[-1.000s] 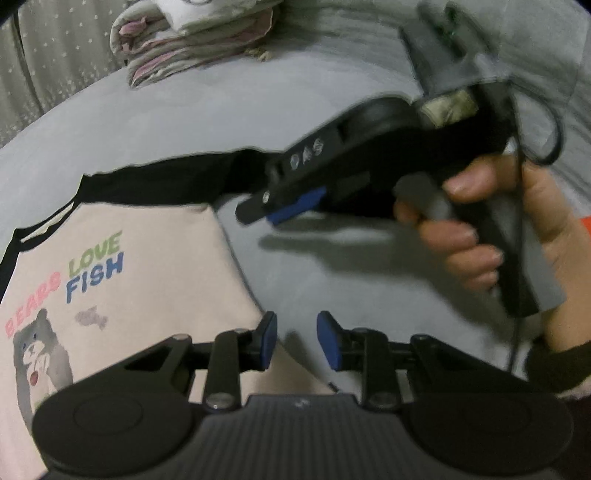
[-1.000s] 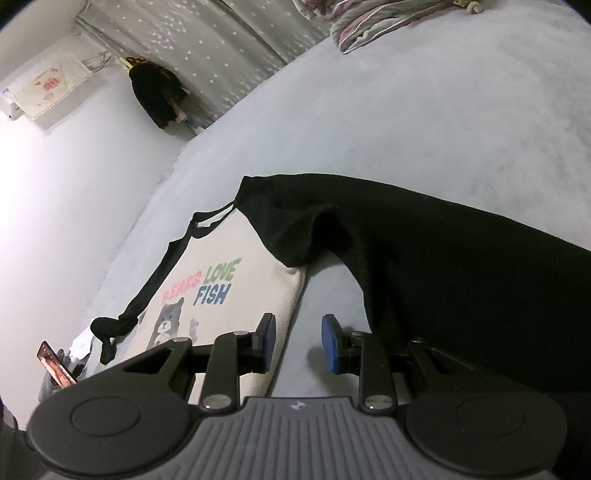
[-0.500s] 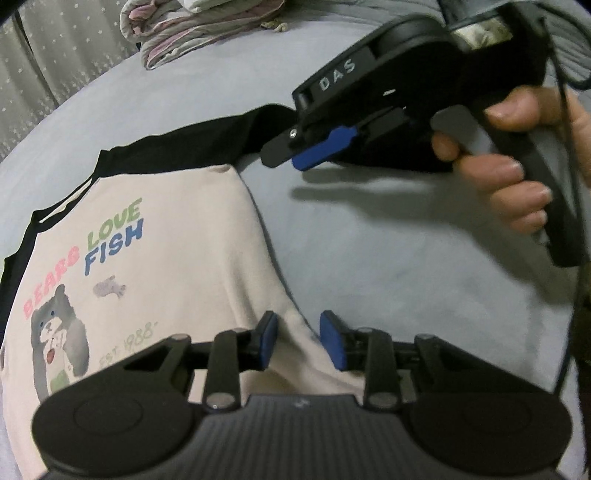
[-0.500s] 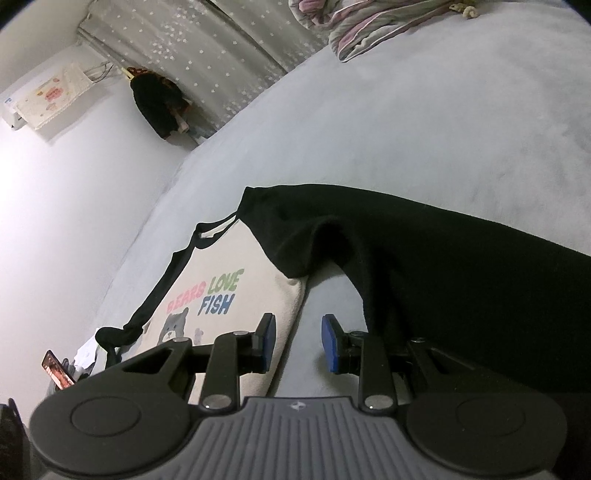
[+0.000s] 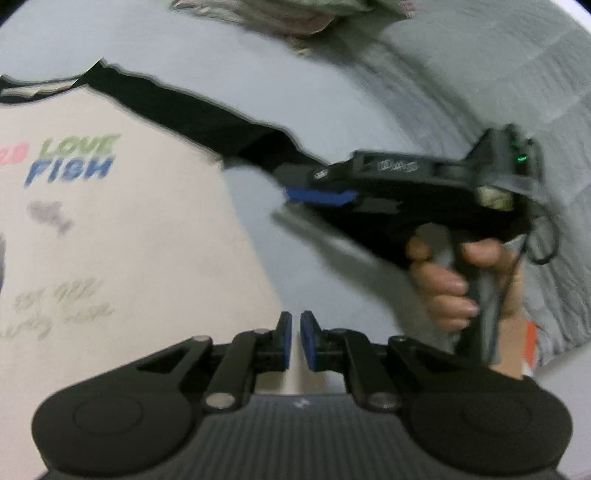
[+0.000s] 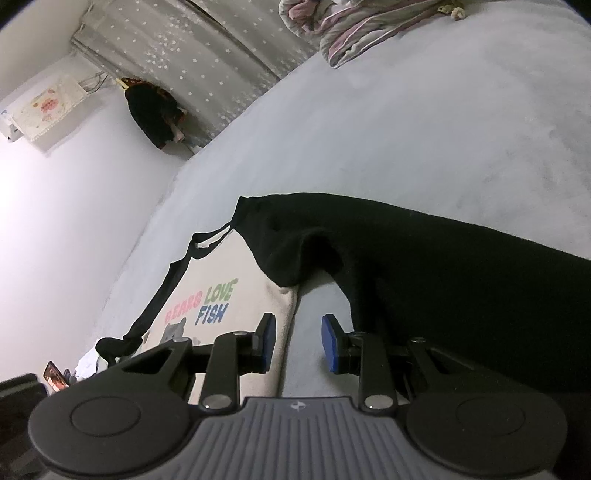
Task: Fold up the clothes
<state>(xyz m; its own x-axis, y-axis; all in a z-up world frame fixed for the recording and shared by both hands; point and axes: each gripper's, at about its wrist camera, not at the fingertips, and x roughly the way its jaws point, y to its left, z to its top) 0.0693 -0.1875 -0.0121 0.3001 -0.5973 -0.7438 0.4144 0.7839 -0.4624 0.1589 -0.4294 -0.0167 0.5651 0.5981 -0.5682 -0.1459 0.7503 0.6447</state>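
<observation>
The shirt, cream-bodied with black sleeves and a bear print, is laid front-up on the grey bed. Its body is spread flat, and one black sleeve is stretched out sideways, well clear of the body, with a rumple at the armpit. No fold can be made out in what is shown, though the hem and the far sleeve are only partly in view; the sleeves and body would all have to be turned in for the task to be done.

The left gripper is held above the shirt's side edge, its pads nearly together with only a thin slit between them and nothing gripped. The right gripper is spread wide and empty, low over the bed between body and sleeve.

A pile of striped bedding or clothes, blurred in the left view, lies at the bed's far edge. No containers are seen.
</observation>
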